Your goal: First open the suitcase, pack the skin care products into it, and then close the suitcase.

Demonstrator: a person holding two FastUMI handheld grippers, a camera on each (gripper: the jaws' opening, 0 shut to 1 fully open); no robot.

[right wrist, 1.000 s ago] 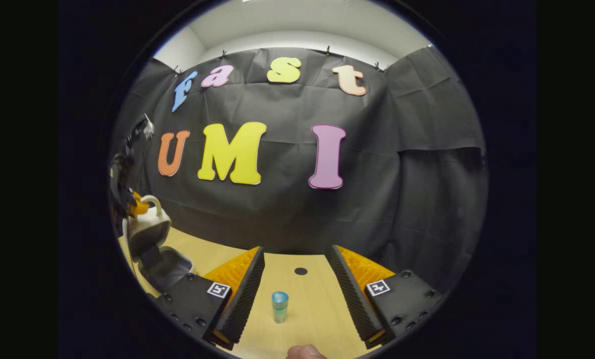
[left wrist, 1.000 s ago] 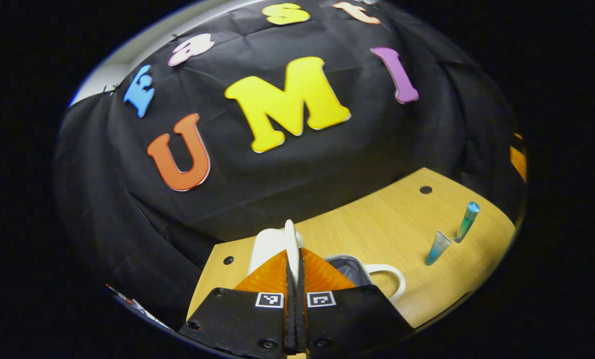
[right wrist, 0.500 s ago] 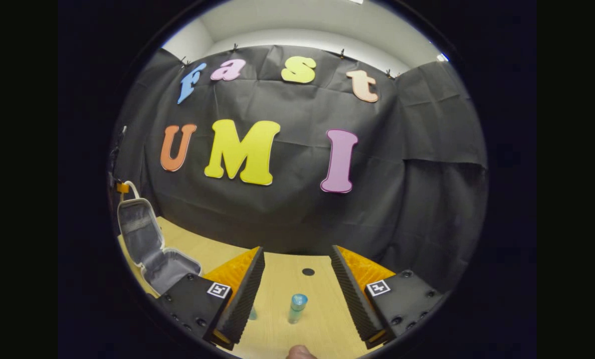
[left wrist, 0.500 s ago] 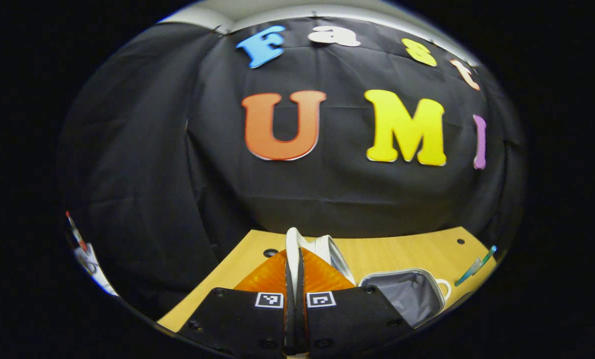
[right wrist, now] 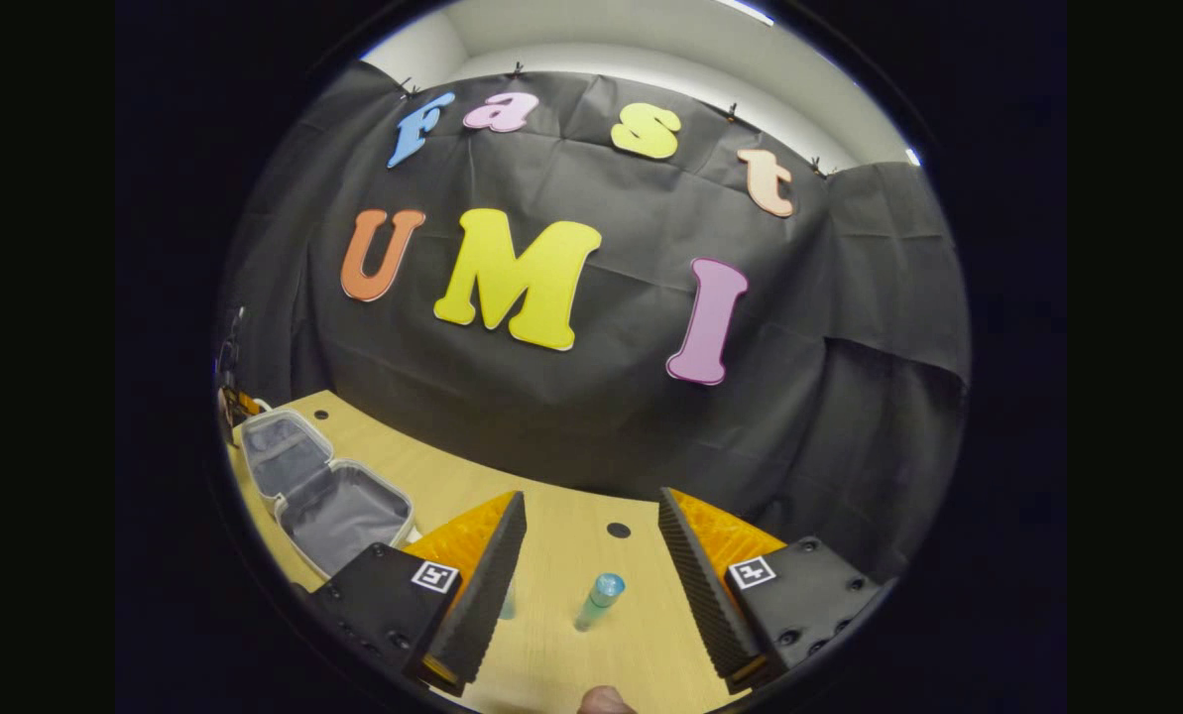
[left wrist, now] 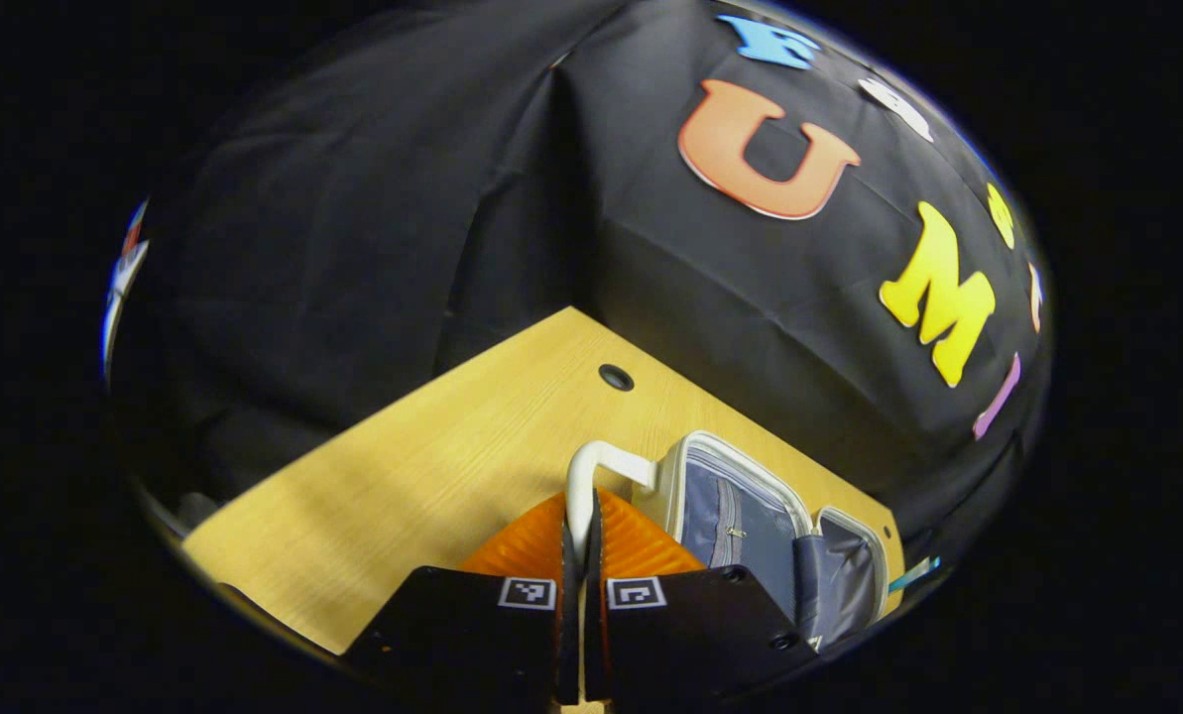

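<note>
The small white suitcase (right wrist: 328, 491) lies wide open on the wooden table (right wrist: 561, 555), its grey lining facing up. In the left gripper view the open case (left wrist: 750, 521) sits just right of my left gripper (left wrist: 579, 516), which is shut on the white handle (left wrist: 596, 464) of the lid. My right gripper (right wrist: 591, 565) stands open above the table, with a blue-capped tube (right wrist: 599, 599) lying between its fingers and untouched. A second small tube (right wrist: 508, 599) peeks out beside the left finger. One tube's tip (left wrist: 914, 573) also shows past the case.
Two round cable holes mark the table (left wrist: 373, 476), one (left wrist: 616, 377) near the far left corner and one (right wrist: 618, 531) ahead of my right gripper. Black cloth walls close the table's back and left side. A fingertip (right wrist: 606, 702) shows at the bottom edge.
My left gripper swung the lid over by its handle, from upright down to nearly flat on the table. The right gripper tilted a little; the tube stays between its fingers.
</note>
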